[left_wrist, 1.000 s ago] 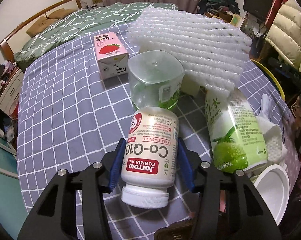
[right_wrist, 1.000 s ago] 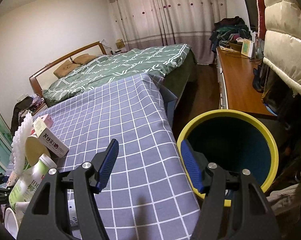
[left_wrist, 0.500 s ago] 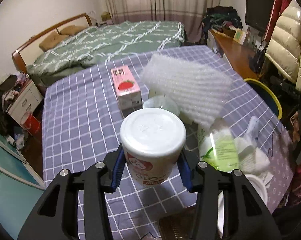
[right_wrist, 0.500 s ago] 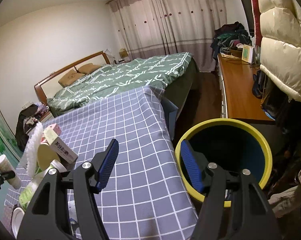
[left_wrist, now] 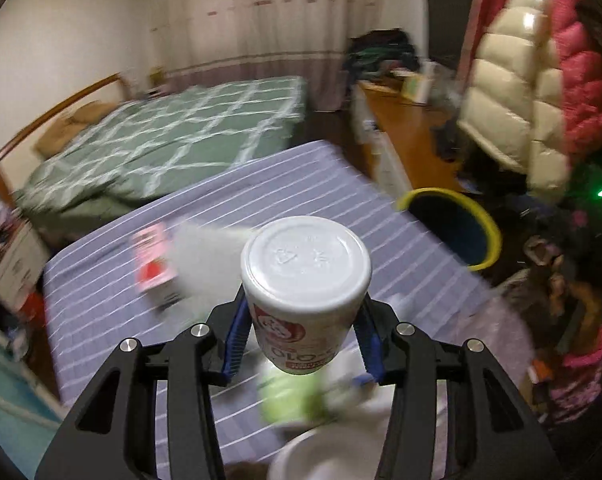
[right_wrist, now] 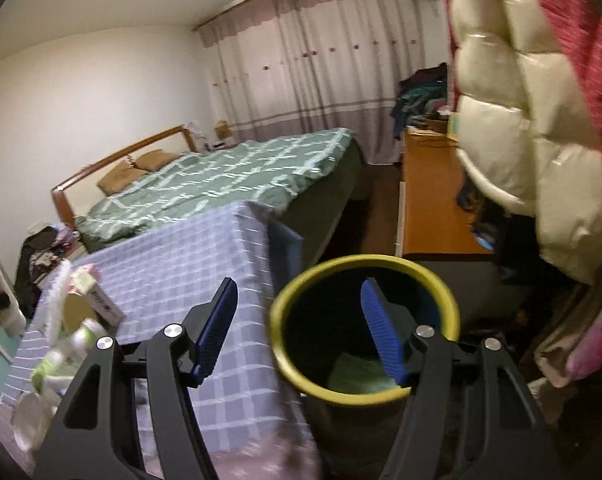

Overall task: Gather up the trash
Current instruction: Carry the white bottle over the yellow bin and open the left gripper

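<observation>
My left gripper (left_wrist: 301,332) is shut on a white Co-Q10 supplement bottle (left_wrist: 305,280), held high above the checked table (left_wrist: 381,216) with its base facing the camera. The yellow-rimmed trash bin (left_wrist: 457,226) stands off the table's right edge. My right gripper (right_wrist: 299,330) is open and empty, held above the bin (right_wrist: 365,328), which holds something pale green at its bottom. A pink milk carton (left_wrist: 155,258), white foam net (left_wrist: 209,256) and green drink bottle (left_wrist: 289,396) lie on the table, blurred.
A green bed (left_wrist: 161,148) lies beyond the table. A wooden desk (right_wrist: 433,200) and a hanging puffer jacket (right_wrist: 521,100) are to the right of the bin. A white bowl (left_wrist: 325,456) sits at the table's near edge.
My left gripper has lifted the bottle higher and swung right toward the bin; the view is motion-blurred. My right gripper has shifted right, so the bin is now between its fingers.
</observation>
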`<state>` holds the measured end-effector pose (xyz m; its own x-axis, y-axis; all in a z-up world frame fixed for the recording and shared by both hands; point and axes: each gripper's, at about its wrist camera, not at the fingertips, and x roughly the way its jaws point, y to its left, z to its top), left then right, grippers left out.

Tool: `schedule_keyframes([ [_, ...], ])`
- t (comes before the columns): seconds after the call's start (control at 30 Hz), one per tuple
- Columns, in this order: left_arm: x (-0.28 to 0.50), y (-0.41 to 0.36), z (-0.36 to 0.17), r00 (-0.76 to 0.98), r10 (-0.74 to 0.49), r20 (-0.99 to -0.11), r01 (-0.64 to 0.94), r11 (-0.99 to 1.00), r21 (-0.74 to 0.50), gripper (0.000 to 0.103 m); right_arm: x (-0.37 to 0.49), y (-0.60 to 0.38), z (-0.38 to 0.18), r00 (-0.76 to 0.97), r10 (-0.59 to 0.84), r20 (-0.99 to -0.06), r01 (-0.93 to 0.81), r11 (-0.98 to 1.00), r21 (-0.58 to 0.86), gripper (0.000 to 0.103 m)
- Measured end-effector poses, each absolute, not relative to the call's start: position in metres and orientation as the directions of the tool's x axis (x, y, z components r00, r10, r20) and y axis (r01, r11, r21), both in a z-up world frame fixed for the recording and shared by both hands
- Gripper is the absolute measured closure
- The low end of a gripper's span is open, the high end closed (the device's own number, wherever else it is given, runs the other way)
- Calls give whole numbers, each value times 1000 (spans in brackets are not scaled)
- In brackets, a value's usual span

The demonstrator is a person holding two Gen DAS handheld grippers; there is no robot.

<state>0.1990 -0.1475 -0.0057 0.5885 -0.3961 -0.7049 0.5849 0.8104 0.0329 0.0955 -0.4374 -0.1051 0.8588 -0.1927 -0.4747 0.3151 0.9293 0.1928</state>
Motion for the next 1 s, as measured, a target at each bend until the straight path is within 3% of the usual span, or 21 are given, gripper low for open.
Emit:
schedule_keyframes([
  [0.33,221,-318,-11,397,-532,-748,782,623,-29,56,48,-494,-115,830,-285,-479,431,874,227,41],
  [0.57,238,-422,-57,285,-522,-804,831,552,-64,56,33,-515,-122,825,-296,-482,457,850,261,41],
  [0.8,247,-476,-108,251,-452,-856,836,547,-44,56,25,-525,-127,819,-299,-490,471,837,278,37],
  [0.83,249,-479,-111,249,-450,-858,833,551,-48,53,24,-526,-127,819,-299,-490,472,837,278,37],
  [0.87,250,-481,-113,255,-445,-859,830,556,-41,40,24,-526,-126,819,-300,-490,473,837,277,37],
  [0.9,251,-479,-113,263,-445,-856,827,561,-38,35,24,-526,-126,819,-302,-488,473,836,277,37],
  [1.0,253,-474,-106,278,-461,-843,819,572,-43,31,26,-523,-125,823,-298,-484,469,837,281,37],
])
